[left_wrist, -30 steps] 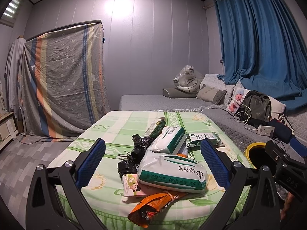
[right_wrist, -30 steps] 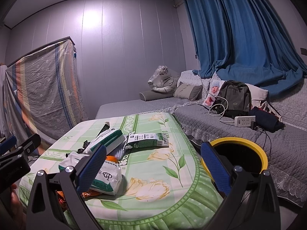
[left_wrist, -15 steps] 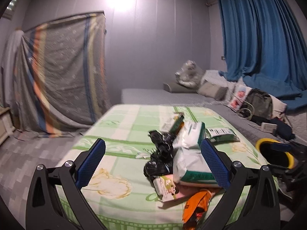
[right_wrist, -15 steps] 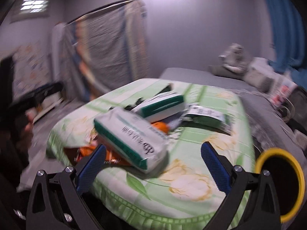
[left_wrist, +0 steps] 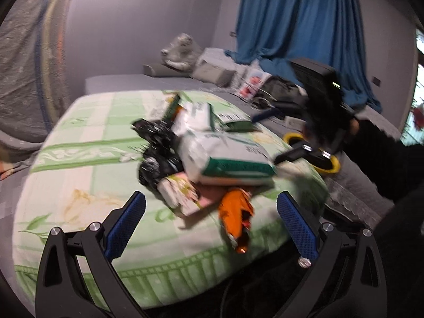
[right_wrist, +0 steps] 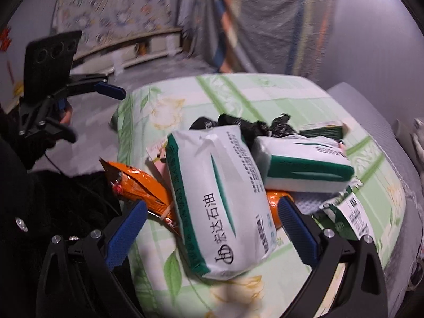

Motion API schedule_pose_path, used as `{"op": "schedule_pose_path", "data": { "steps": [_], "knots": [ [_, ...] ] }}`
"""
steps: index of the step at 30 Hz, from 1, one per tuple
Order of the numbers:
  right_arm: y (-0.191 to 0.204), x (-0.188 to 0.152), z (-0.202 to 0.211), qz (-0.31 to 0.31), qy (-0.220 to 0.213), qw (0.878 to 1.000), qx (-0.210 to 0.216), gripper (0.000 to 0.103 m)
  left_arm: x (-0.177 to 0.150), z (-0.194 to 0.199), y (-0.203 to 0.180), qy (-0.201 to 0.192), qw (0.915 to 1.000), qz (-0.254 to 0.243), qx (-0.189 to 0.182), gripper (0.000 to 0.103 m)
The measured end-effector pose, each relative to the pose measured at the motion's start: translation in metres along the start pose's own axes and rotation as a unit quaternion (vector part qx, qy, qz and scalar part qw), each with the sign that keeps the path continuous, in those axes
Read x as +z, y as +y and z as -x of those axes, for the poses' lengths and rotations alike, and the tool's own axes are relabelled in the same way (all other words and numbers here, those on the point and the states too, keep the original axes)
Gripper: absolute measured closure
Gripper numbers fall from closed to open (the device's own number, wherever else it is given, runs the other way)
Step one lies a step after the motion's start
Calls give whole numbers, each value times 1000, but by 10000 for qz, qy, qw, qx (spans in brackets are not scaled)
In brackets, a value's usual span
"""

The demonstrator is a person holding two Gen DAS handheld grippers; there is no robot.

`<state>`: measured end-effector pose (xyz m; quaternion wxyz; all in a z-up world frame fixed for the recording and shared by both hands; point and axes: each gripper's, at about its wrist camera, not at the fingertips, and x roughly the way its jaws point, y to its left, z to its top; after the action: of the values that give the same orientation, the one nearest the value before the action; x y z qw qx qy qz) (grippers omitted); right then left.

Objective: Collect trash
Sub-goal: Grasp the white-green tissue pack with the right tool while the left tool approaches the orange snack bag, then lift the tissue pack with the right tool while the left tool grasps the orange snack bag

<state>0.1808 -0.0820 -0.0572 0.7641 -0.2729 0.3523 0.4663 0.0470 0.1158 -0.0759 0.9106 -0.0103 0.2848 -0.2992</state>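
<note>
A pile of trash lies on the green flowered table (left_wrist: pixel 79 164): a big white-and-green pack (right_wrist: pixel 217 206) (left_wrist: pixel 225 153), a second white-and-green pack (right_wrist: pixel 304 164), an orange wrapper (left_wrist: pixel 235 217) (right_wrist: pixel 140 185) and black bags (left_wrist: pixel 156 145) (right_wrist: pixel 238 124). My right gripper (right_wrist: pixel 209 233) is open, its blue pads either side of the big pack's near end without touching it. My left gripper (left_wrist: pixel 209 225) is open just short of the orange wrapper. The bin's yellow rim (left_wrist: pixel 326 164) shows past the table's right edge.
Blue curtain (left_wrist: pixel 304 26) and a grey sofa with cushions and a backpack (left_wrist: pixel 278 90) lie beyond the table. The other hand-held gripper (right_wrist: pixel 66 92) appears left of the table in the right wrist view. A striped cloth (right_wrist: pixel 265 21) covers furniture behind.
Both grippers swung towards the pile. The right one turned left and closed in until the big white-and-green pack sits between its open fingers. The left one dropped lower near the orange wrapper.
</note>
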Motion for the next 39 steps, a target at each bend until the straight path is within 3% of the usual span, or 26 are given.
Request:
{"op": "schedule_pose_path", "data": {
  "steps": [2,5,8,17,21,28,32,35,39],
  "knots": [
    [-1,6,-17,134,323,9994,71,8,-5,-3,-7,95,9996,-225,-118,8],
    [-14,6,-32,81,592,9974,391,8,-10,-6,-15,130,9985,-540,4,8],
    [-18,7,-50,135,867,9945,574,8,-11,-9,-12,272,9983,-459,-247,8],
    [-42,3,-69,-472,967,9918,692,8,-15,-22,-7,414,9977,-464,-260,8],
    [-40,-1,-67,-595,919,9913,730,27,-15,-28,-6,483,9978,-363,-281,8],
    [-47,-8,-46,-1117,387,9915,549,60,-15,-44,-14,562,9975,-327,-287,8],
    [-54,-16,-23,-1469,-85,9879,500,64,-16,-53,-22,617,9970,-404,-244,8],
    [-60,-22,-9,-1739,-395,9828,488,64,-16,-60,-29,670,9958,-385,-490,8],
    [-64,-31,15,-2101,-848,9729,453,64,-18,-70,-36,809,9939,-525,-533,8]
  ]
}}
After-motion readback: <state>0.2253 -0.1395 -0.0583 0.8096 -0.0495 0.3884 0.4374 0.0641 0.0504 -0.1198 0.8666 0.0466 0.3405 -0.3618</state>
